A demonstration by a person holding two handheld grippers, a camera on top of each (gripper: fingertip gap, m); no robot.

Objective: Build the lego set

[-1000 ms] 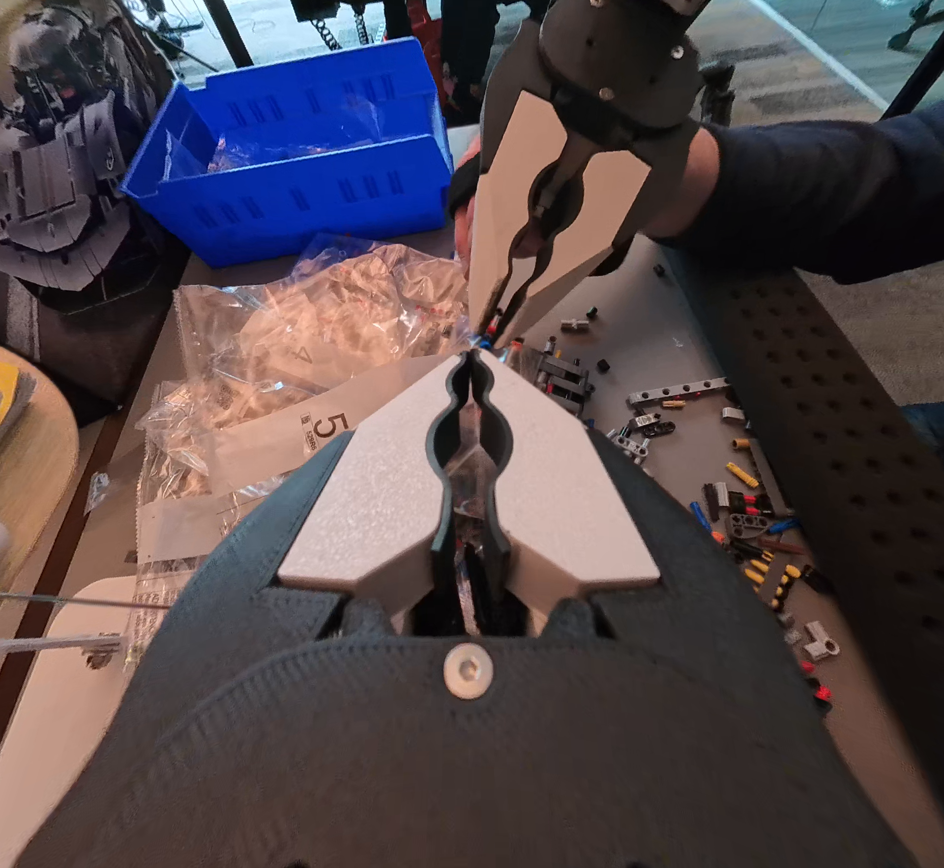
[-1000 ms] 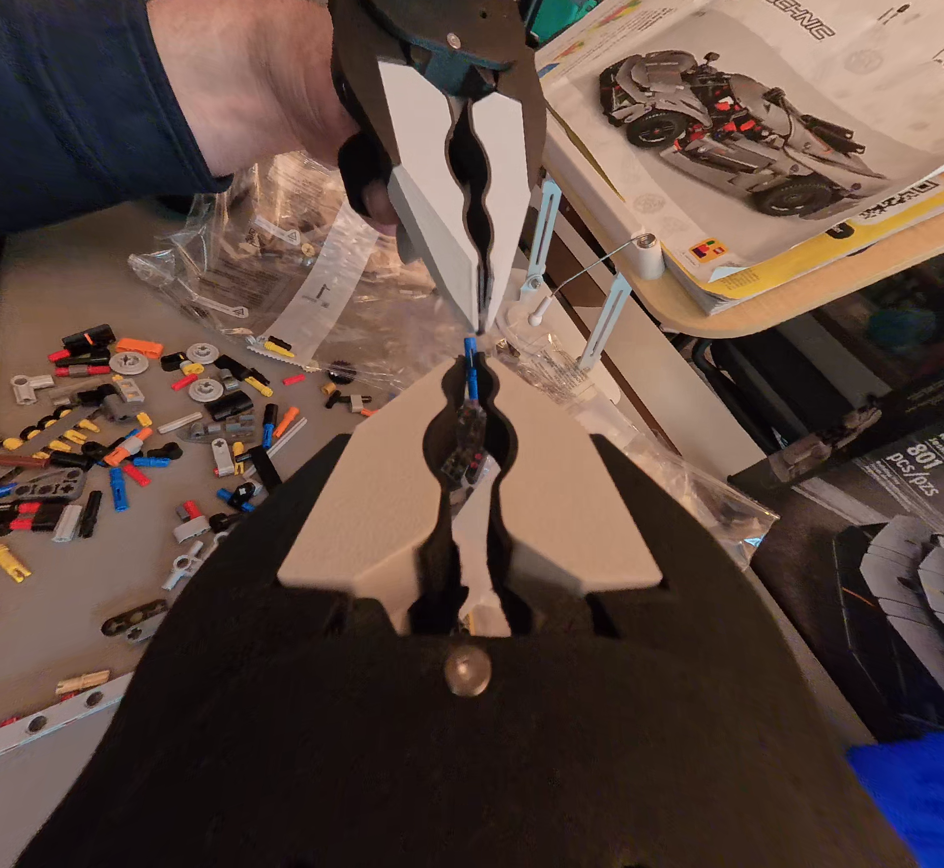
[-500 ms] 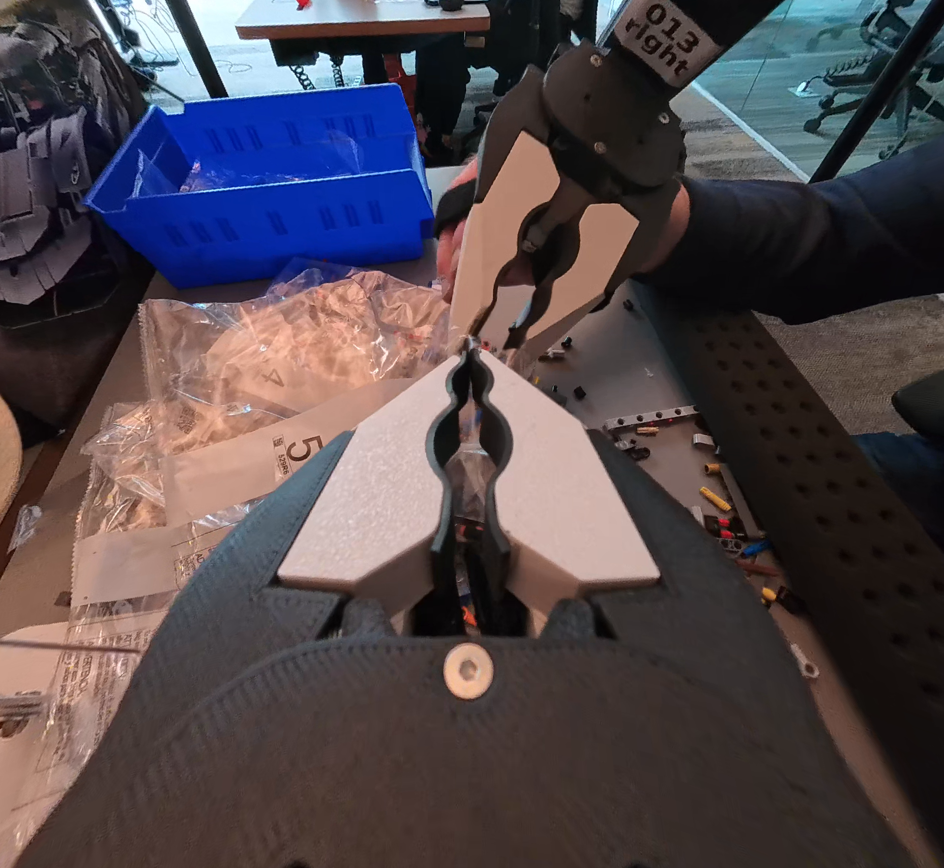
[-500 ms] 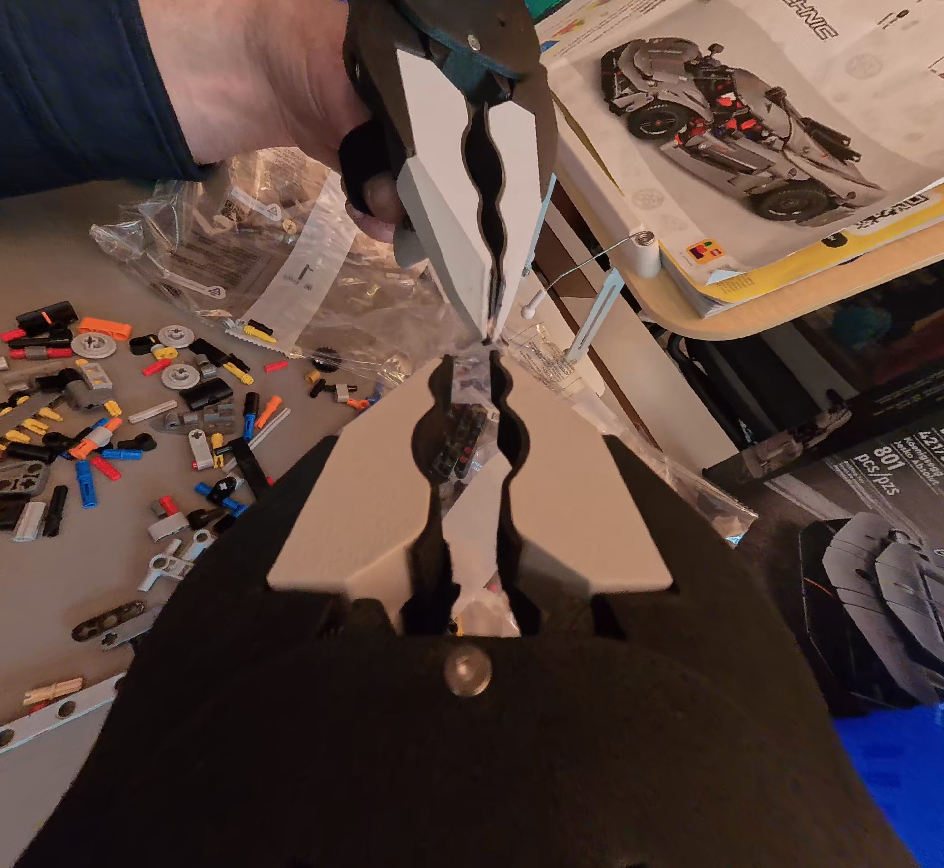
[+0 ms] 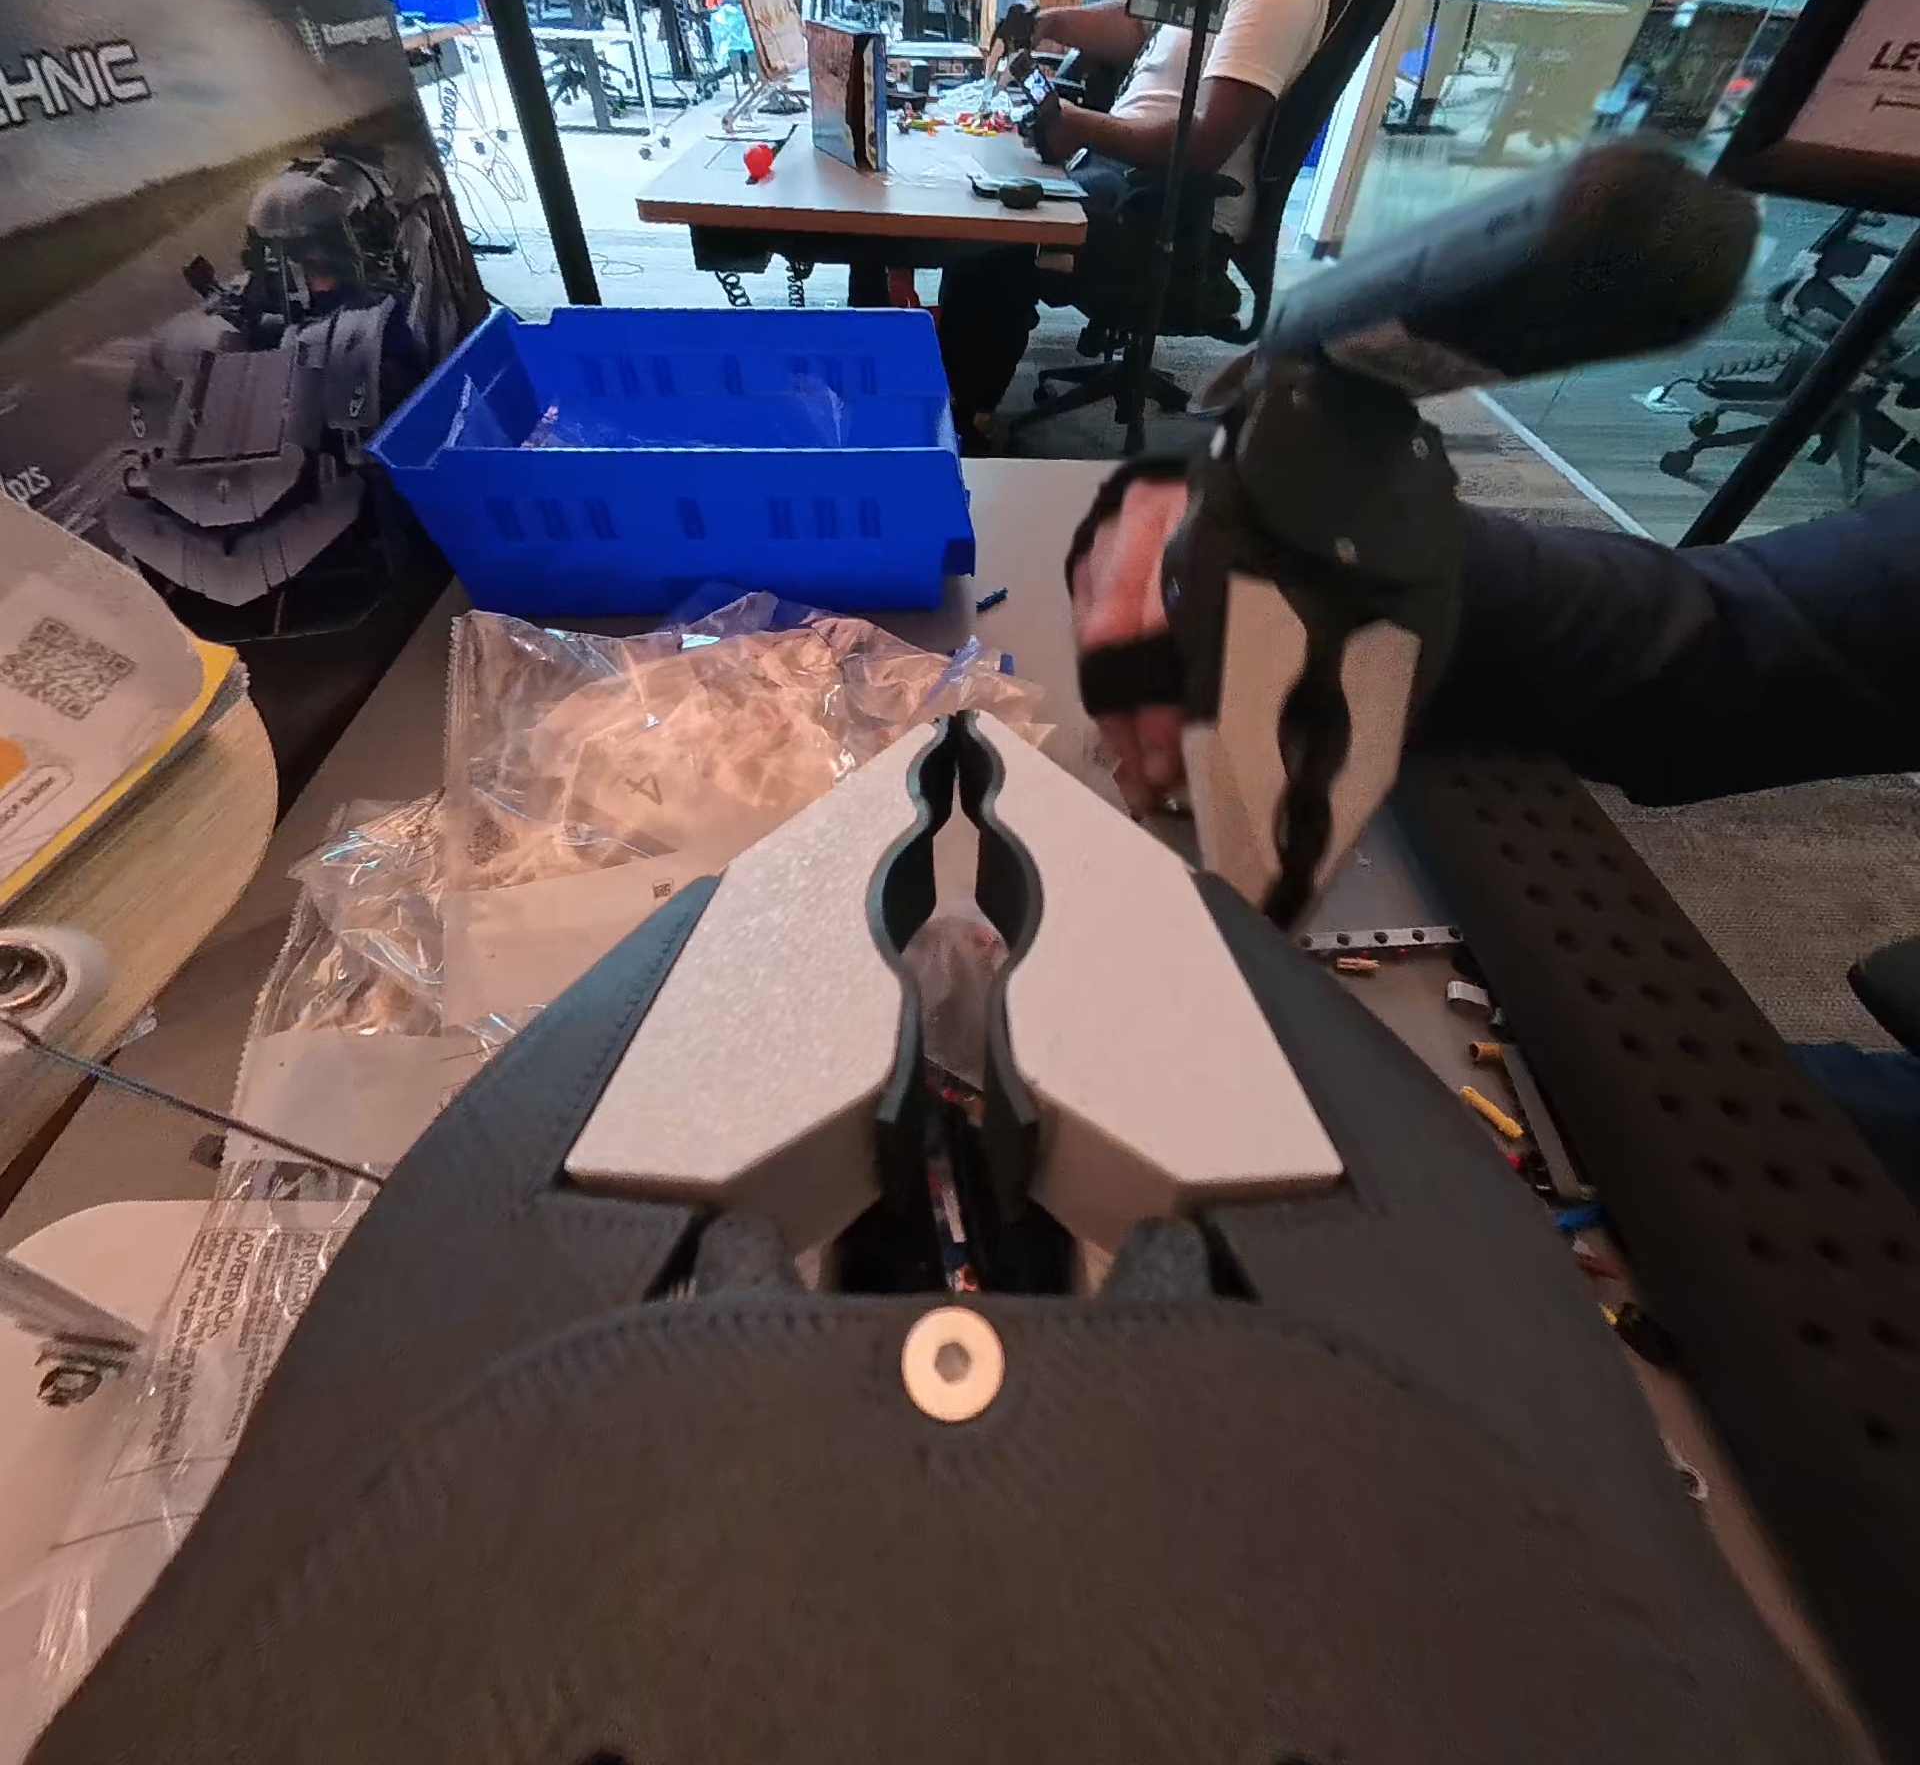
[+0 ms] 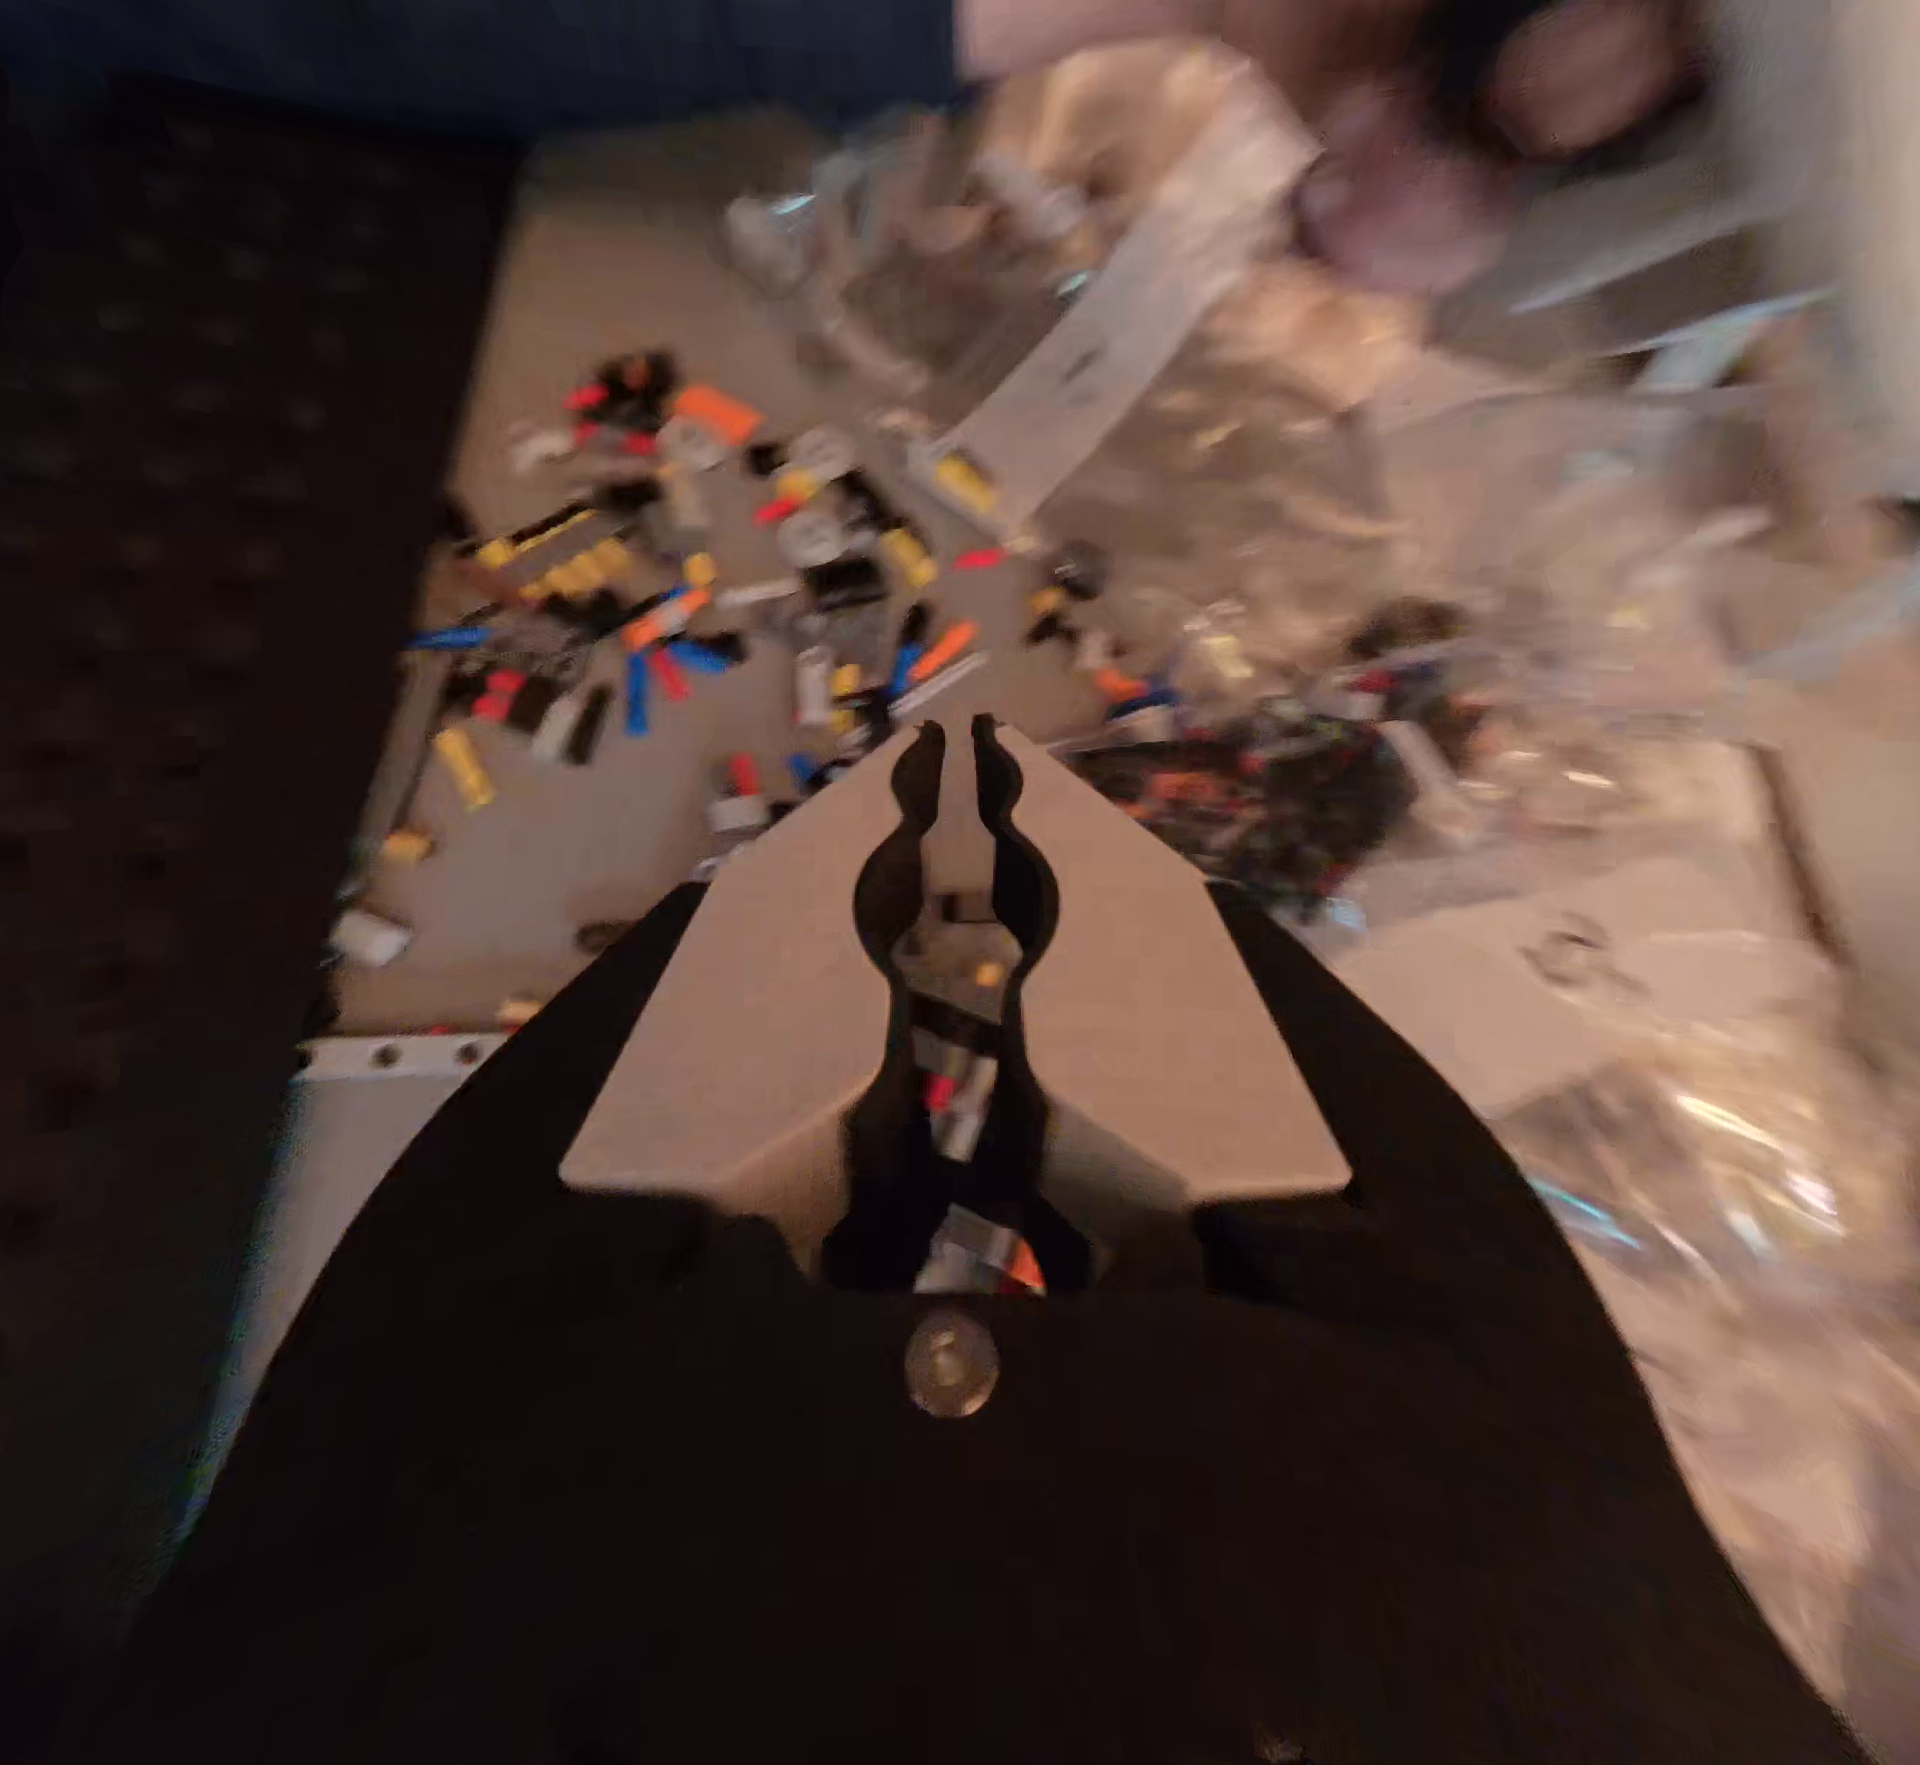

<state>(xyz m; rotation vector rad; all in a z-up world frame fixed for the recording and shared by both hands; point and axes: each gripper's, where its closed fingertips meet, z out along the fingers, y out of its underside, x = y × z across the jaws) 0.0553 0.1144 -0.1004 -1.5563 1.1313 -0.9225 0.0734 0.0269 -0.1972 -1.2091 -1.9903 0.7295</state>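
My left gripper (image 5: pixel 954 728) is shut at the tips on a small clear bag (image 5: pixel 951 962) with lego pieces in it, held above the table. My right gripper (image 6: pixel 957 728) is slightly open and empty, pointing down at the loose lego pieces (image 6: pixel 665 593) scattered on the grey table (image 6: pixel 582 240). It shows blurred in the left wrist view (image 5: pixel 1288 910), to the right of my left gripper and tilted downwards. A small bag of dark pieces (image 6: pixel 1247 801) sits just right of my right gripper's tips. The right wrist view is heavily blurred.
Larger clear bags (image 5: pixel 665 780) lie in the middle of the table, a blue bin (image 5: pixel 675 468) behind them. An instruction booklet (image 5: pixel 83 728) and the set's box (image 5: pixel 208 261) are at the left. A black perforated mat (image 5: pixel 1662 988) borders the right. A person sits at a far desk. Tip to tip, the grippers are about 12 centimetres apart.
My right gripper has let go of the small bag, opened slightly and swung right and down towards the loose pieces. My left gripper has risen, still shut on the bag.
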